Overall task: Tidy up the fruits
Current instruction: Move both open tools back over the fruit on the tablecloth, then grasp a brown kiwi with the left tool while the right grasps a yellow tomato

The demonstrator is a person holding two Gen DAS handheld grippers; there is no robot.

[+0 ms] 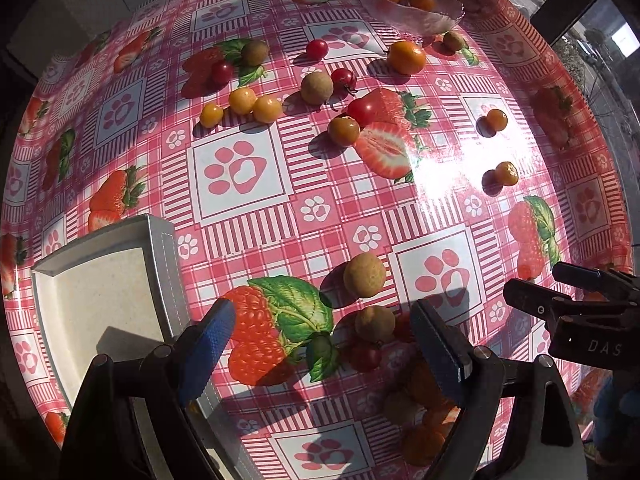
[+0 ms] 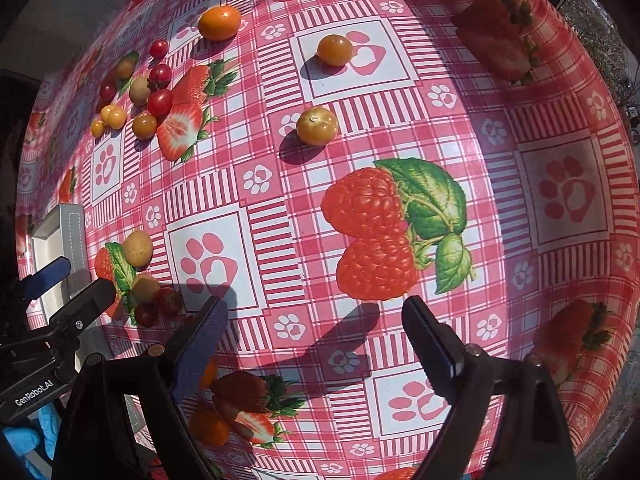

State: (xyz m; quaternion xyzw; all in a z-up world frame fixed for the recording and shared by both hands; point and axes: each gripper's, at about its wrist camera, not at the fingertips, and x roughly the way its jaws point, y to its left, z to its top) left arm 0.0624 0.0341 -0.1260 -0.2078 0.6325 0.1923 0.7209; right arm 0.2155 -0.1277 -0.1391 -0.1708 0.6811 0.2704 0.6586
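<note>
Loose fruit lies on a pink strawberry-print tablecloth (image 1: 240,240). My left gripper (image 1: 322,340) is open and empty, low over the cloth. Two brown longans (image 1: 365,275) (image 1: 375,323) and a red cherry tomato (image 1: 366,356) lie between its fingers, nearer the right one. A white tray (image 1: 160,264) sits just left of it. My right gripper (image 2: 314,334) is open and empty above bare cloth; it also shows in the left wrist view (image 1: 540,284). Two orange-green berries (image 2: 317,125) (image 2: 335,50) lie ahead of it. A glass bowl (image 1: 432,20) holding orange fruit stands far back.
More cherry tomatoes (image 1: 317,48), yellow berries (image 1: 242,100), longans (image 1: 315,87) and a kumquat (image 1: 406,57) are scattered mid-table. Orange fruits (image 2: 208,426) lie near my right gripper's left finger. The table edge curves round at the right, by a window.
</note>
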